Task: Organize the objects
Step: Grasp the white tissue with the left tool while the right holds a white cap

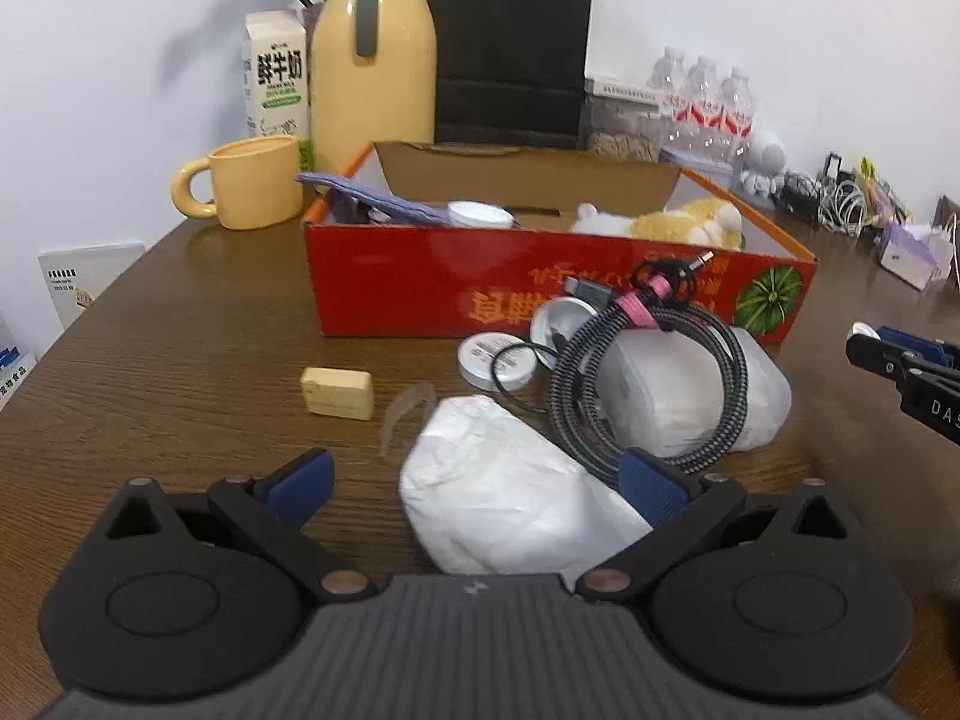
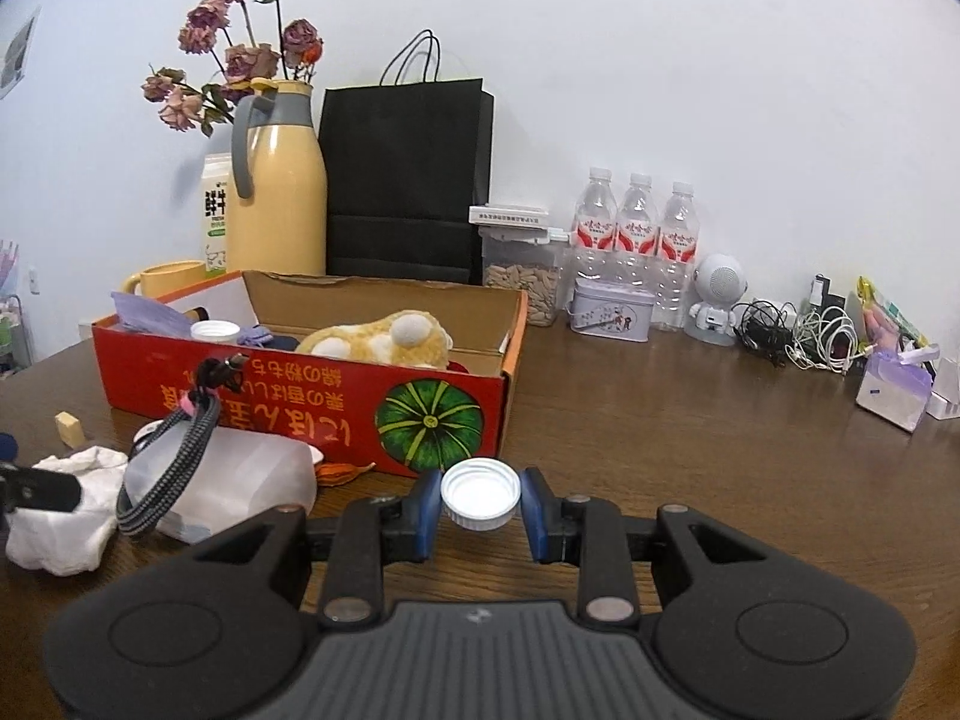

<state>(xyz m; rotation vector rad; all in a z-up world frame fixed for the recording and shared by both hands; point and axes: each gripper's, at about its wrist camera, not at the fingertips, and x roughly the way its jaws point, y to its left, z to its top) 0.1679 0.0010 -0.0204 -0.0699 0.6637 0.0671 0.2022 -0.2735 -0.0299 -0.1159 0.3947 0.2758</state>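
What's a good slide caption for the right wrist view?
Right hand-held gripper holds a white cap in front of the red box on the table.

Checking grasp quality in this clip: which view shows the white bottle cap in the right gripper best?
The right wrist view: the white bottle cap sits centred and close between the right gripper pads, open side toward the camera. The left wrist view shows only a white sliver at the right gripper's tip near the frame edge.

Three water bottles (image 2: 635, 240), one red box (image 2: 312, 402), one yellow mug (image 1: 252, 183), one black bag (image 2: 408, 180).
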